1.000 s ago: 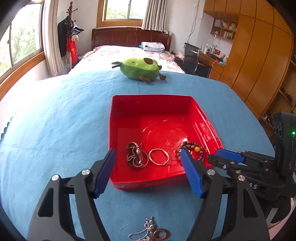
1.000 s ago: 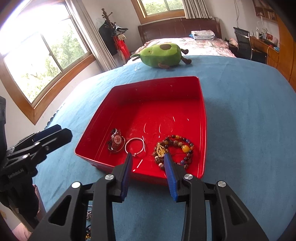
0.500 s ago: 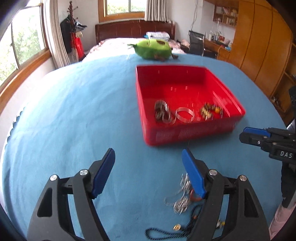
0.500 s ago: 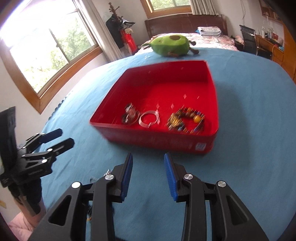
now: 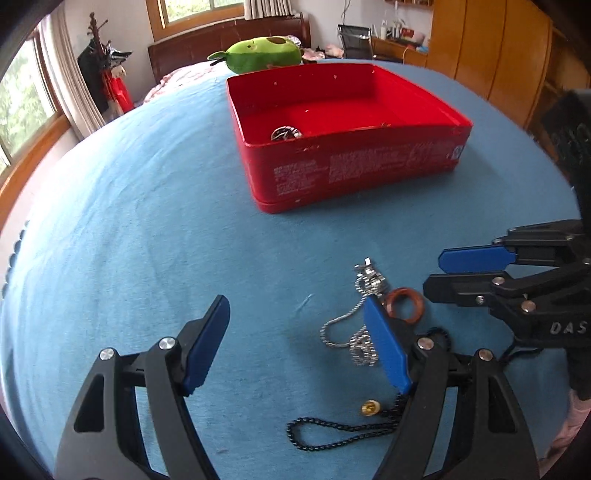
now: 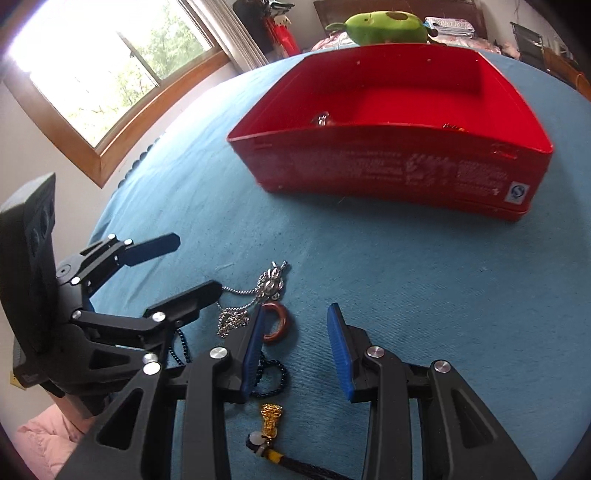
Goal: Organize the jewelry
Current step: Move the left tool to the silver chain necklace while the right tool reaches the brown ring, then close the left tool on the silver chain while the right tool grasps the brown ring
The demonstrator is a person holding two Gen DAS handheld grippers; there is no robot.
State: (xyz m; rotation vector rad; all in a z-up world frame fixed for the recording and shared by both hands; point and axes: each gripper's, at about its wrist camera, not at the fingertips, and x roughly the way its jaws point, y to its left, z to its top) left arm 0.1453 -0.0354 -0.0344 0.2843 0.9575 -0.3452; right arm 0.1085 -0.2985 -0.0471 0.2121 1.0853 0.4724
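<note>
A red tray (image 5: 354,177) (image 6: 388,173) sits on the blue cloth with some jewelry inside, mostly hidden by its near wall. In front of it lie a silver chain necklace (image 5: 364,325) (image 6: 255,295), a brown ring (image 5: 404,303) (image 6: 277,321), a dark bead string (image 5: 332,430) (image 6: 273,373) and a gold charm (image 6: 271,415). My left gripper (image 5: 295,339) is open and empty, low over the cloth just left of the chain. My right gripper (image 6: 295,350) is open and empty, just right of the ring.
A green plush toy (image 5: 264,53) (image 6: 380,22) lies behind the tray. Bare blue cloth (image 5: 129,221) stretches to the left. A bed, windows and wooden wardrobes stand beyond the table.
Both grippers have pulled back from above the tray and dropped low toward the loose jewelry in front of it. The right gripper's jaws have opened wider.
</note>
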